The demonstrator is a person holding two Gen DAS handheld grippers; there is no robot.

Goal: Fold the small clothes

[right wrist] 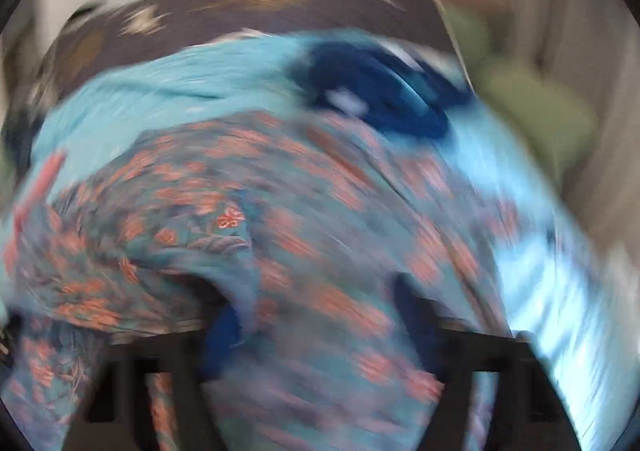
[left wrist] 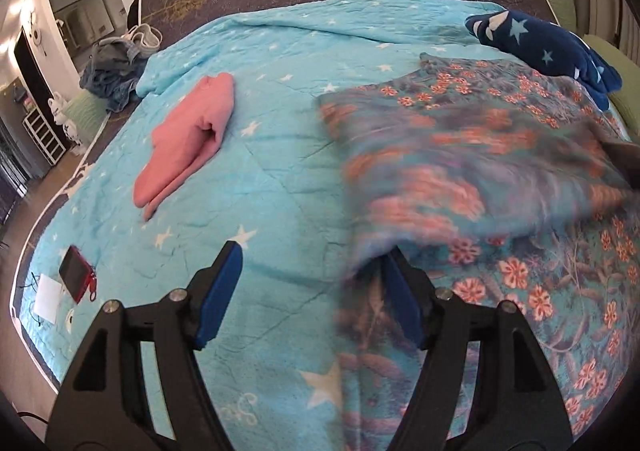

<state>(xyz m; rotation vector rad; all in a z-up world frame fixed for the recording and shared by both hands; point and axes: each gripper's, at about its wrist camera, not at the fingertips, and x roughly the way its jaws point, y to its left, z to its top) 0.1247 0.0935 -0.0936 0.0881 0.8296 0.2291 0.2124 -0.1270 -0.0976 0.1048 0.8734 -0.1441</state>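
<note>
A teal garment with orange flowers [left wrist: 500,187] lies on the right half of the bed, part of it lifted and blurred by motion. My left gripper [left wrist: 312,271] is open over the blue quilt; the cloth's left edge drapes over its right finger [left wrist: 400,299]. The right wrist view is heavily blurred: the floral garment [right wrist: 304,235] covers my right gripper [right wrist: 320,315], whose blue pads show apart under the cloth. A folded pink garment [left wrist: 188,139] lies to the left. A dark blue starred garment [left wrist: 544,47] lies at the far right.
A blue star-print quilt [left wrist: 280,191] covers the mattress. A red phone [left wrist: 76,275] and white paper [left wrist: 48,297] lie near the left bed edge. A pile of grey-blue clothes [left wrist: 112,71] sits at the far left corner. Green cushions [left wrist: 624,63] line the right side.
</note>
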